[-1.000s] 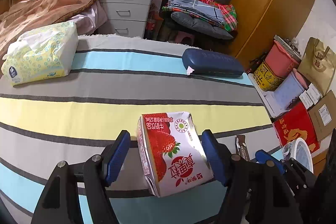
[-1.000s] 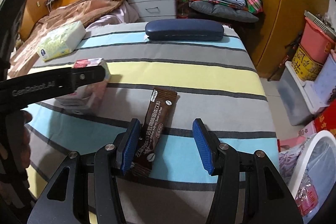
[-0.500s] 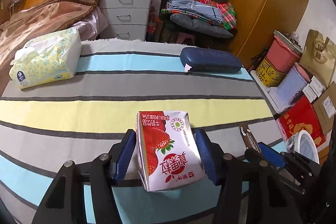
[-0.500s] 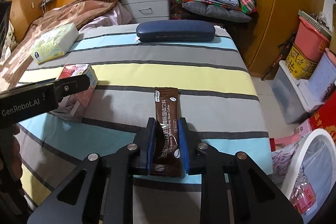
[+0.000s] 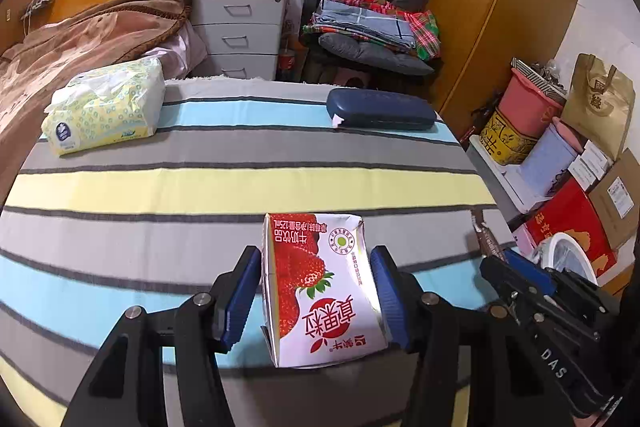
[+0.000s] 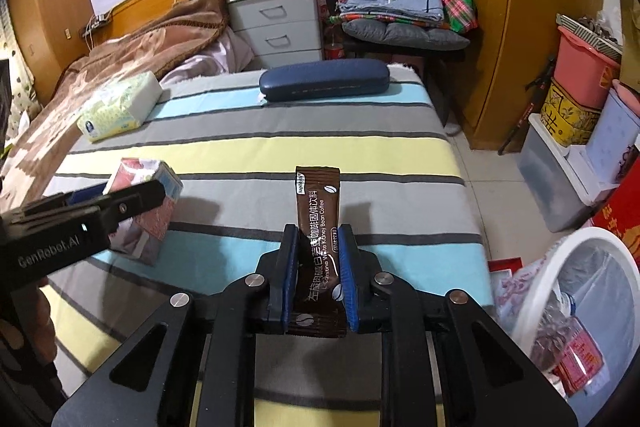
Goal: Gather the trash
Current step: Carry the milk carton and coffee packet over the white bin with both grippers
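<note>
Left gripper (image 5: pixel 316 291) has its blue pads pressed against both side faces of the strawberry milk carton (image 5: pixel 320 287), which sits between them over the striped cloth (image 5: pixel 240 187). Thin card like this is probably light and crushable, so a mild squeeze low on the flat sides seems wisest. Right gripper (image 6: pixel 319 267) is clamped on the lower half of the coffee sachet (image 6: pixel 319 211), which stands up ahead of the pads; likely limp and slick foil, best pinched across its width. Off to that gripper's right and below waits the white bin (image 6: pixel 560 267), already holding wrappers.
</note>
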`<state>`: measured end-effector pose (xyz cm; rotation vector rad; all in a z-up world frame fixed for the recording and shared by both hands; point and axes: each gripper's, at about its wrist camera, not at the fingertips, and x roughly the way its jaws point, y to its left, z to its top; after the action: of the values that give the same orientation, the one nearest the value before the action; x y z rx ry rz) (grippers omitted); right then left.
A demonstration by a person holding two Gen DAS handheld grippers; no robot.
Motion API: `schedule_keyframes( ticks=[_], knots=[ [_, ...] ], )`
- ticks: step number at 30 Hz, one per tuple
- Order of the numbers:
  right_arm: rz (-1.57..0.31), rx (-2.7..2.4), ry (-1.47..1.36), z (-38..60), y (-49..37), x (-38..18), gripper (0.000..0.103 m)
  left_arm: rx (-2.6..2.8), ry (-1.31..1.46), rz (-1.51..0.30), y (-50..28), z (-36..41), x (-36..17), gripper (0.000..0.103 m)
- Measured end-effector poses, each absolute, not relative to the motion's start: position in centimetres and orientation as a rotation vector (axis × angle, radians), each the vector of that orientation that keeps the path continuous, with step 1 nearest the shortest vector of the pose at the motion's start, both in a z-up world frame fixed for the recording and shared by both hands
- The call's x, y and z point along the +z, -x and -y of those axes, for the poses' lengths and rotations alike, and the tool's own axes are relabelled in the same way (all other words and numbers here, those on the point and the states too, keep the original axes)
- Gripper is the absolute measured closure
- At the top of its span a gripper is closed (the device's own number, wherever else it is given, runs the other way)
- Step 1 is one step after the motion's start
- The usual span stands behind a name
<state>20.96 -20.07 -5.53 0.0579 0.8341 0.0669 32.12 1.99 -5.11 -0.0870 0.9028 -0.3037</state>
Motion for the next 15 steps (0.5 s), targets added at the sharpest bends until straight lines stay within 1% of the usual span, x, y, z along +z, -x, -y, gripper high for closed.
schedule_keyframes(
  ticks=[15],
  knots=[
    [-0.756,0.029,-0.108,22.9,-17.5,-3.4,0.083,-0.367,0.025,-0.843,-25.8,2.4,-2.1,0.046]
  ],
)
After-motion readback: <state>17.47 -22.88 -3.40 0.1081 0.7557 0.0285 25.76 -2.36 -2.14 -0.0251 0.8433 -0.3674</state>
